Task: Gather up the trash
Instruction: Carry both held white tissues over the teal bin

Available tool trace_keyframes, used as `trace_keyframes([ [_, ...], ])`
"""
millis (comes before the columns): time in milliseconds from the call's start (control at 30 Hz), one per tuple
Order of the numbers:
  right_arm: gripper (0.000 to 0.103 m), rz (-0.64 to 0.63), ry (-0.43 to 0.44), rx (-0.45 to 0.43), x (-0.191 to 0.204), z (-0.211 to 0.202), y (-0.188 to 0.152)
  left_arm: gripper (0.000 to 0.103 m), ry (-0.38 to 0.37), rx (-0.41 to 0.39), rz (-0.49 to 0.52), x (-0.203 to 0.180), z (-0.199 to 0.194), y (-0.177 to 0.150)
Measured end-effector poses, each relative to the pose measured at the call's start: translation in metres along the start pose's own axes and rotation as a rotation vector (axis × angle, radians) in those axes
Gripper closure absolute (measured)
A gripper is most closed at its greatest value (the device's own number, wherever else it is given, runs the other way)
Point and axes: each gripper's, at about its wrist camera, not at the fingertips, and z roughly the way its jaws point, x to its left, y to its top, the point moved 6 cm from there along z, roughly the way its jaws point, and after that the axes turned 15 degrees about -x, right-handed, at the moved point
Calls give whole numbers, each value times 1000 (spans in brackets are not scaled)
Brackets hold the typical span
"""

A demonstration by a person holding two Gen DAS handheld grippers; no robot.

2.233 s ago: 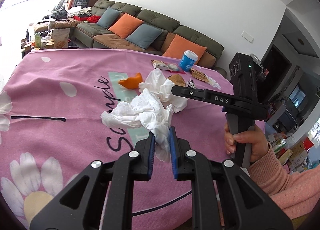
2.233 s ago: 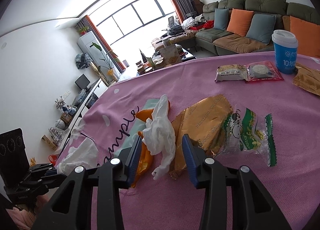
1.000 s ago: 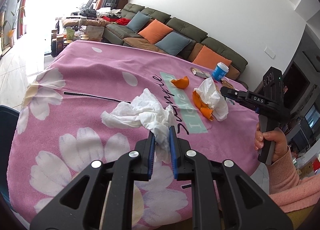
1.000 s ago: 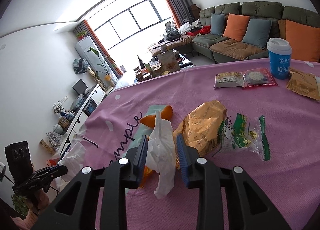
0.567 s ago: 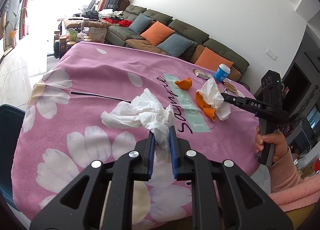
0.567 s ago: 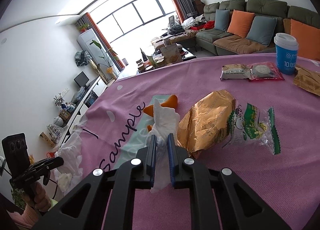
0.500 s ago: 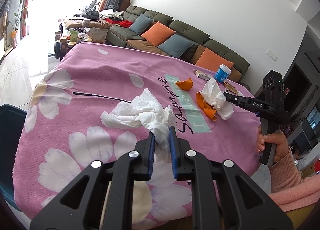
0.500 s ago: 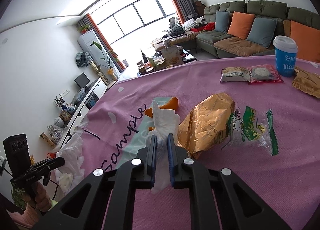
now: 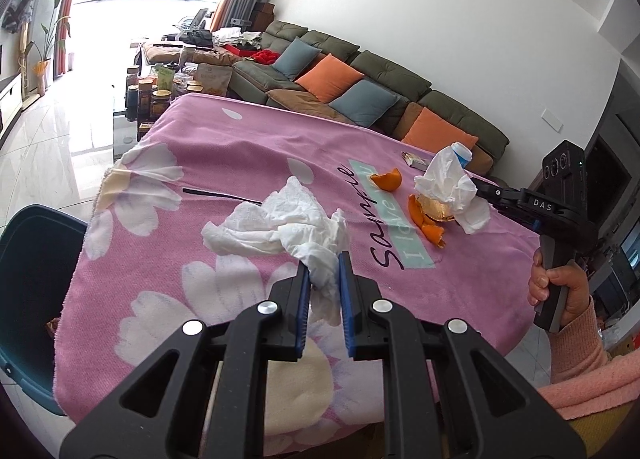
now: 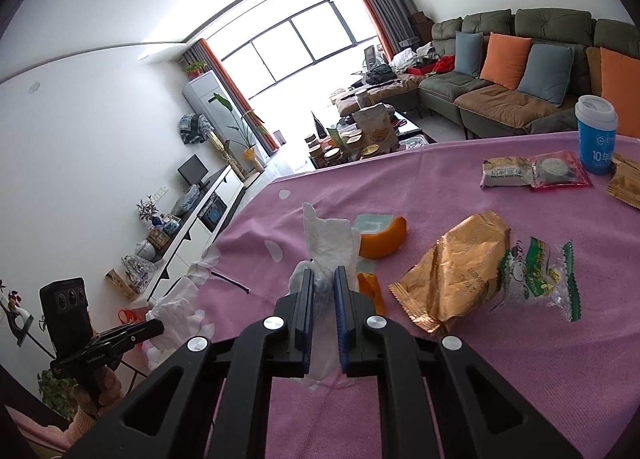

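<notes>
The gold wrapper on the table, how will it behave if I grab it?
The gold wrapper looks crumpled and thin, so it's probably light and floppy. Its shiny foil may slip between pads. Lying flat, it shouldn't roll.

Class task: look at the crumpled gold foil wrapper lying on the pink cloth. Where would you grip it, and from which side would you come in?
Grip the crumpled gold foil wrapper at its near puffed-up corner, where the foil lifts off the pink cloth. Come in low from the near side: the clear green-printed packet crowds its right edge.
</notes>
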Motion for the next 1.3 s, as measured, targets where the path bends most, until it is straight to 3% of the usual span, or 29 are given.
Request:
trace_keyframes([
  [633,94,-40,317,156,125,79,-28,89,182,-91,-47,69,-73,15],
  [1300,94,-91,518,297,233,138,-62,89,384,-106,-109,166,-127,13],
])
